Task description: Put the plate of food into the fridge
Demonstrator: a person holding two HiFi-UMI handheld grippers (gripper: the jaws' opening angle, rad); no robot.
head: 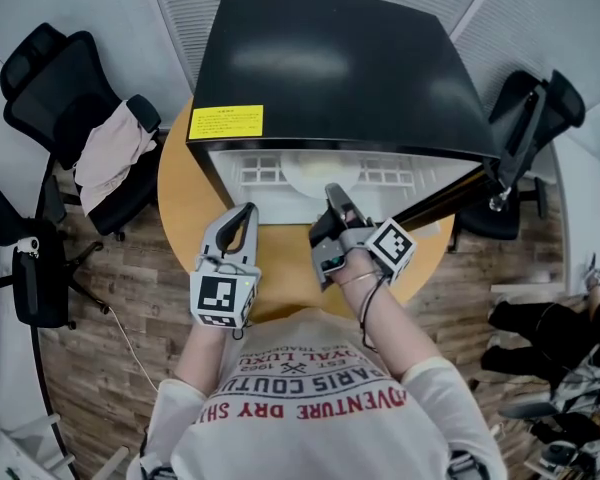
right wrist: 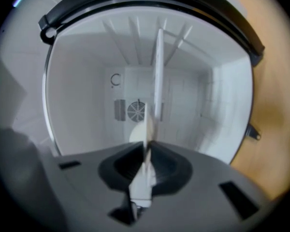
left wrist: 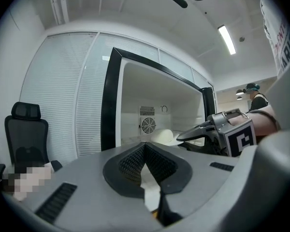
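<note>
The white plate (head: 320, 171) lies on the shelf inside the open black fridge (head: 330, 68). My right gripper (head: 332, 196) reaches in at the plate's near rim. In the right gripper view the plate (right wrist: 146, 124) shows edge-on, running between the jaws of the right gripper (right wrist: 147, 146), which stand slightly apart round the thin rim. Any food on it is hidden. My left gripper (head: 245, 213) hovers over the table in front of the fridge's left side, shut and empty. The left gripper view shows its closed tips (left wrist: 145, 146), the plate (left wrist: 164, 137) and the right gripper (left wrist: 198, 132).
The fridge stands on a round wooden table (head: 280, 268), its door (head: 435, 203) swung open to the right. A yellow label (head: 226, 121) is on its top. Black office chairs stand at the left (head: 70, 98), draped with a garment, and at the right (head: 525, 128).
</note>
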